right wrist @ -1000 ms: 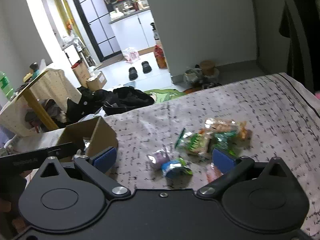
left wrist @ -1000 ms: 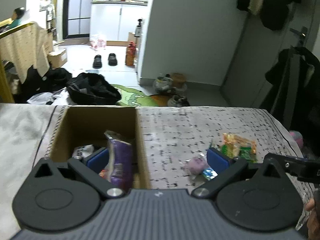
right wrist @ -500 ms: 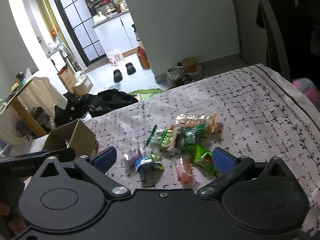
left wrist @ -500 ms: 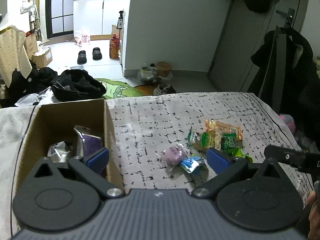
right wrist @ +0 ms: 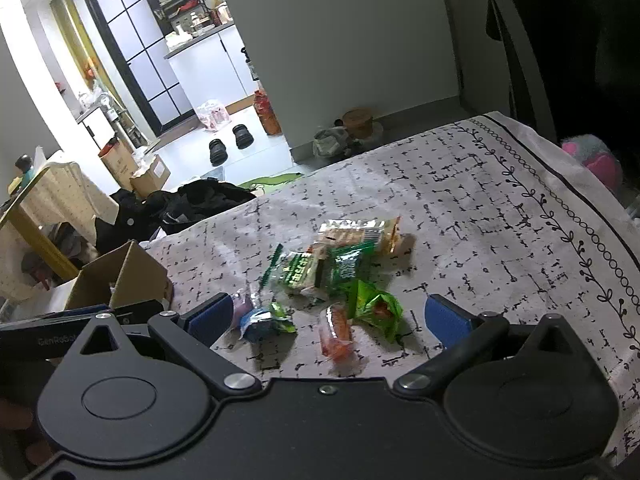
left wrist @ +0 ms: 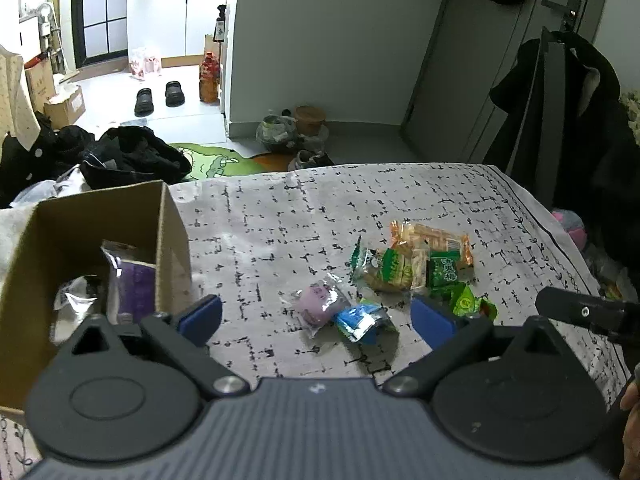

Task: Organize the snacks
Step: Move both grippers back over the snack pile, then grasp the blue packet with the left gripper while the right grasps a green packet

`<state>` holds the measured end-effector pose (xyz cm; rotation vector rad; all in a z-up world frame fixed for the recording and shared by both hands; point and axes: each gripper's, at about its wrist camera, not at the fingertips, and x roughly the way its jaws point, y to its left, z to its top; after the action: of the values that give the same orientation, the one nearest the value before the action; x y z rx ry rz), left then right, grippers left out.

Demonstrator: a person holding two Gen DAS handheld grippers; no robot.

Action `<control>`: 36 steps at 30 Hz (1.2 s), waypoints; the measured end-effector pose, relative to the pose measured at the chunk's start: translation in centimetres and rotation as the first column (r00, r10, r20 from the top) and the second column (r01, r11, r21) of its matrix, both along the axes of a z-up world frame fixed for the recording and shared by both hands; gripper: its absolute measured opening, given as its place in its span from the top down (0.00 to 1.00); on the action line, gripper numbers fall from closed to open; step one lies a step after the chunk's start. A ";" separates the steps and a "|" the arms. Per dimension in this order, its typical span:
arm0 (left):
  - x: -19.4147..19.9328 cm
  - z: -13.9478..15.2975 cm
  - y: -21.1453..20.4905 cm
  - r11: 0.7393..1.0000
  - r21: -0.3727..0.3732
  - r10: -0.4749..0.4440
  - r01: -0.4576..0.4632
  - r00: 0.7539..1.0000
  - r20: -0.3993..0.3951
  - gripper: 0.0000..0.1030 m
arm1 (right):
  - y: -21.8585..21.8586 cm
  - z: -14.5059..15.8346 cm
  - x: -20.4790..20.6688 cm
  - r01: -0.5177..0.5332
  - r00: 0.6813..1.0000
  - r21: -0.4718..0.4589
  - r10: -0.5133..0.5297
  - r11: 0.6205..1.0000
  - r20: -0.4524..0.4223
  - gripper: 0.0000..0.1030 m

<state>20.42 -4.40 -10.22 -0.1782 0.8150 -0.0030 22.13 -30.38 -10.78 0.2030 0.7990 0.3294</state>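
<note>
A cardboard box (left wrist: 168, 224) stands at the left of the patterned cloth and holds a purple packet (left wrist: 134, 288) and a silvery one. My left gripper (left wrist: 316, 316) is open and empty, hovering just right of the box. Between its blue pads lie a pink wrapped snack (left wrist: 320, 304) and a blue packet (left wrist: 360, 320). My right gripper (right wrist: 328, 316) is open and empty over the snack pile: an orange packet (right wrist: 338, 332), a green packet (right wrist: 376, 308), green-labelled cracker packs (right wrist: 304, 272) and a long orange-ended pack (right wrist: 360, 230). The box (right wrist: 120, 276) shows at its left.
The cloth-covered table (left wrist: 280, 220) ends at a bordered edge on the right (right wrist: 560, 216). Beyond it are black clothes on the floor (left wrist: 132, 156), shoes (left wrist: 160, 96) and a dark coat on a rack (left wrist: 568, 100). A person's hand (left wrist: 630, 420) holds the right tool.
The left gripper has moved right, from over the box to over the pink and blue snacks, leaving the purple packet in the box. The right gripper has shifted right over the pile.
</note>
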 end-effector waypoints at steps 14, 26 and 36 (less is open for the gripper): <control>2.7 -3.3 -2.0 0.999 -0.037 -0.041 0.039 0.998 -0.051 0.23 | -0.6 -2.9 2.4 -0.002 0.998 0.008 0.003 1.000 -0.066 0.28; 5.4 -7.1 -2.8 0.993 -0.109 -0.053 0.039 0.990 -0.131 0.40 | -1.0 -6.0 4.7 0.036 0.991 0.015 -0.034 0.999 -0.128 0.34; 7.7 -9.1 -3.3 0.989 -0.150 -0.014 -0.017 0.979 -0.202 0.42 | 0.3 -6.8 5.9 0.018 0.992 -0.001 -0.018 1.000 -0.128 0.34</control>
<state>28.10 -7.70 -19.27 -0.3266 1.0187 -0.0459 28.02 -30.11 -17.61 0.2335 0.9230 0.3017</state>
